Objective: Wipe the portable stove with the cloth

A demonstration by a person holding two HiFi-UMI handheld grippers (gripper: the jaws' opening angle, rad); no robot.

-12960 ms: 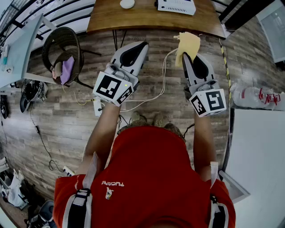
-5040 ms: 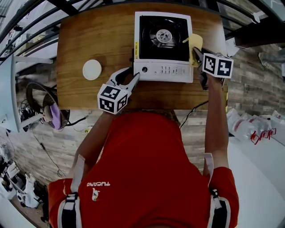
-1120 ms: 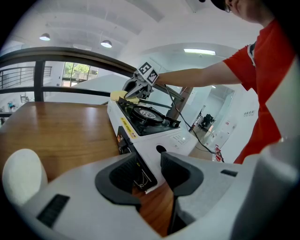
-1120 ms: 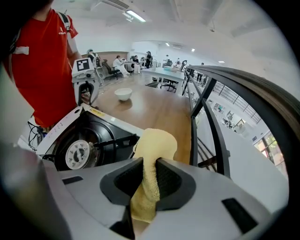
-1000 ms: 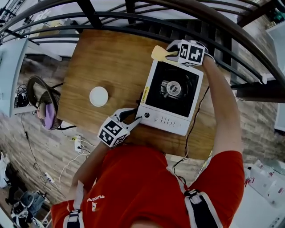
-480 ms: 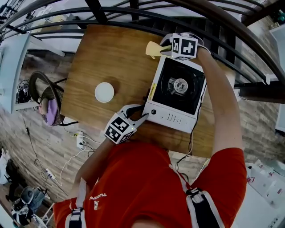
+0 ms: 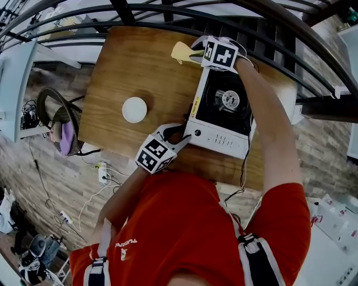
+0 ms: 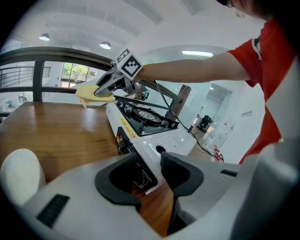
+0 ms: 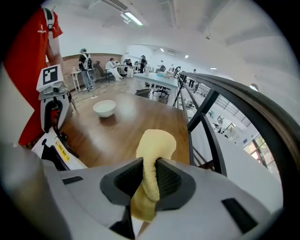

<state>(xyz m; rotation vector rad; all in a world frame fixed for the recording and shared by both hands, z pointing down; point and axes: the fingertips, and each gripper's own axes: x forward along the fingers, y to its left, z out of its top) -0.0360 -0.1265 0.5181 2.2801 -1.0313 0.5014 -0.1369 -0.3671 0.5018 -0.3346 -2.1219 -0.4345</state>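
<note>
The white portable stove [image 7: 224, 114] with a black burner top stands on the wooden table [image 7: 140, 67]. My right gripper [image 7: 193, 53] is shut on the yellow cloth [image 7: 182, 52], held past the stove's far-left corner, above the table. In the right gripper view the cloth [image 9: 154, 145] hangs pinched between the jaws of the right gripper [image 9: 149, 176]. My left gripper [image 7: 182, 137] is open at the stove's front-left corner. In the left gripper view that corner [image 8: 140, 164] shows in the gap of the left gripper [image 8: 152, 176].
A white bowl [image 7: 135, 109] sits on the table left of the stove. A dark railing [image 7: 168, 14] runs along the table's far side. A chair [image 7: 59, 120] stands on the floor at the left. A cable [image 7: 241, 179] hangs off the table's near edge.
My right gripper has carried the cloth leftward, from the stove's far-left corner out over the table. My left gripper has stayed at the stove's front-left corner.
</note>
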